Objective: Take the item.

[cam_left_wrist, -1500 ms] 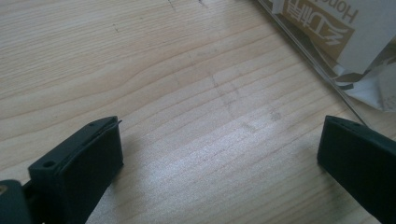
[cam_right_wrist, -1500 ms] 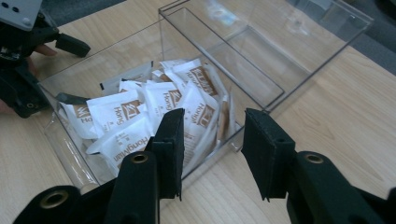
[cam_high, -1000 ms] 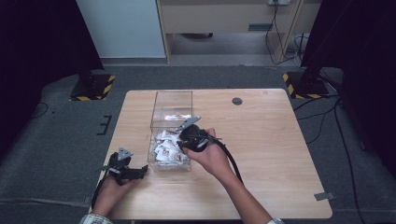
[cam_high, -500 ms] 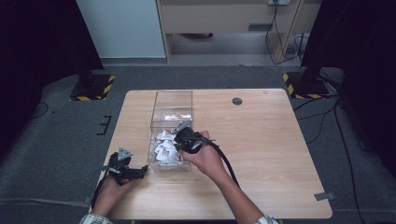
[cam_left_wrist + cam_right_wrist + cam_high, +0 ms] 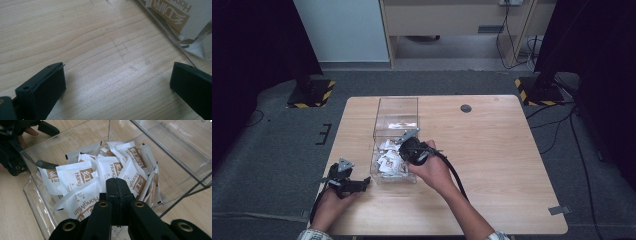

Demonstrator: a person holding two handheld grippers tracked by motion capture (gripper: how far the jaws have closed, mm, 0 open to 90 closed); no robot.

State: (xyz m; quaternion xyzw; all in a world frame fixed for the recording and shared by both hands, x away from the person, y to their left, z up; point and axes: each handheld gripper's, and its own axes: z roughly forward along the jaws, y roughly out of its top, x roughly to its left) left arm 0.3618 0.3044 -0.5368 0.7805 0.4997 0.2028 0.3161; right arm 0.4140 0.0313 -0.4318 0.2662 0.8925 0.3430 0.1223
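From above we see a wooden table (image 5: pixel 492 150) on grey carpet, a clear box (image 5: pixel 395 150) holding sachets (image 5: pixel 388 160). Our left gripper (image 5: pixel 117 82) hovers spread over bare wood. Our right gripper (image 5: pixel 117 185), jaws just closed and pressed together, sits over sachets reading "HongMian"

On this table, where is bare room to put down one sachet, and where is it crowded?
The wide bare wood right of the clear box, from the dark round spot to the table's near edge, is free. The narrow strip left of the box is free too. It is crowded inside the box, with sachets and the right gripper, and near the left gripper.
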